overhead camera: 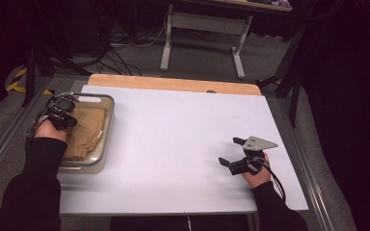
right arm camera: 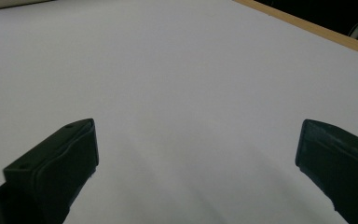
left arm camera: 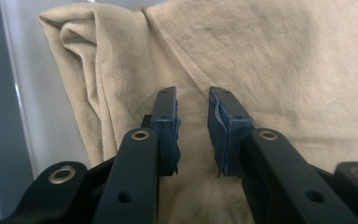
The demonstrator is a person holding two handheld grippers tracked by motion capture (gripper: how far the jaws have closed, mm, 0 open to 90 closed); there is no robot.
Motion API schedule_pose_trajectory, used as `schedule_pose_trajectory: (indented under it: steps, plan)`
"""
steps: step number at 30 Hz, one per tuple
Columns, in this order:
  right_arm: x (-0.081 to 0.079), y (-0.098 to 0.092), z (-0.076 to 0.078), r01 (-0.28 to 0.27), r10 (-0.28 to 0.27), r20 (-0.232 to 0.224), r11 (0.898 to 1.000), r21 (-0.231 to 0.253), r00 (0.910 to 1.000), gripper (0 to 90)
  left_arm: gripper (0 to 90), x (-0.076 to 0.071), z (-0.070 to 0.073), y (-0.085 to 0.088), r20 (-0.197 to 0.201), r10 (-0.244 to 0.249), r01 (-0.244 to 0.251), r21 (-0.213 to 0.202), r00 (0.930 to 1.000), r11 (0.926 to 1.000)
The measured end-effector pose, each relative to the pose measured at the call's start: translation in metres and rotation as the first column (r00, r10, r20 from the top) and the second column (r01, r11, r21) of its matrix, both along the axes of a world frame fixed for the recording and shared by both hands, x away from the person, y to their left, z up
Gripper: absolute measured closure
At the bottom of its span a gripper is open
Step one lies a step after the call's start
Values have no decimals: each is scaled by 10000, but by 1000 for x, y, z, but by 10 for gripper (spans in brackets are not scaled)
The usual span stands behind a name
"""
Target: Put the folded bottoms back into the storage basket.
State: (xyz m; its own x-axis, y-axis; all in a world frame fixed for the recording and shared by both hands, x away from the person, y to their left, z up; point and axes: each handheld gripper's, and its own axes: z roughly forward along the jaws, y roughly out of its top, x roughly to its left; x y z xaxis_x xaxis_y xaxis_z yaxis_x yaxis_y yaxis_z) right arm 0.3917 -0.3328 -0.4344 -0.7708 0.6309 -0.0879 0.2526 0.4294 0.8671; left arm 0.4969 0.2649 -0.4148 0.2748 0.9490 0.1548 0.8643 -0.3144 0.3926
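- White table [overhead camera: 173, 144], wooden far edge; grey floor, cables and a desk frame [overhead camera: 202, 33] behind.
- Tan cloth [overhead camera: 84, 130] lies in clear tray [overhead camera: 107, 126] at table's left edge.
- Left gripper [left arm camera: 193, 116] above cloth, jaws narrow, pinching nothing.
- Right gripper [overhead camera: 231, 151] over bare table, jaws wide.

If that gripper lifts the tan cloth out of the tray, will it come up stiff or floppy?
Probably floppy: the tan cloth lies in soft folds and creases in the tray, so it should drape and hang. It looks thin and woven, so likely light. The left gripper has narrow jaws over a fold; a small pinch may lift just one layer.
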Motion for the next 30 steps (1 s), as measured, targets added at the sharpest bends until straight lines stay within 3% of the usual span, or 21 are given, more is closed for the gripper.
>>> schedule_pose_trajectory:
  steps: [2,7,11,13,15,18,21,25,27,30]
  plan:
    - [0,0,0,7,-7,0,10000,-8,10000,0,719,-1,2,0,178,-40,40,41,9998,10000]
    - [0,0,0,25,-25,-9,10000,4,10000,0,653,-7,13,4,948,-95,150,-568,9955,9983]
    - [0,0,0,43,-43,10,10000,4,10000,0,604,-19,30,9,1860,71,168,-1267,9825,9918]
    - [0,0,0,37,-37,9,10000,11,10000,0,576,-26,38,12,2343,179,212,-1634,9720,9863]
    - [1,0,0,13,-13,-13,10000,31,10000,0,546,-34,48,15,2870,314,326,-2157,9574,9759]
    - [1,0,0,-75,75,-46,9999,95,10000,0,503,-48,61,16,3540,470,643,-2961,9341,9530]
    - [0,1,0,-176,176,-54,9998,105,9998,0,430,-60,69,12,4019,534,918,-3335,9141,9383]
    - [0,1,0,-244,244,-37,9996,136,9997,0,301,-72,77,4,4299,468,1276,-3679,9016,9211]
    - [0,1,0,-269,269,-20,9995,152,9996,0,260,-79,82,-2,4583,420,1562,-3860,8878,9092]
    - [-1,1,0,-313,312,11,9994,159,9995,0,202,-88,88,-10,4903,285,1911,-3917,8711,9000]
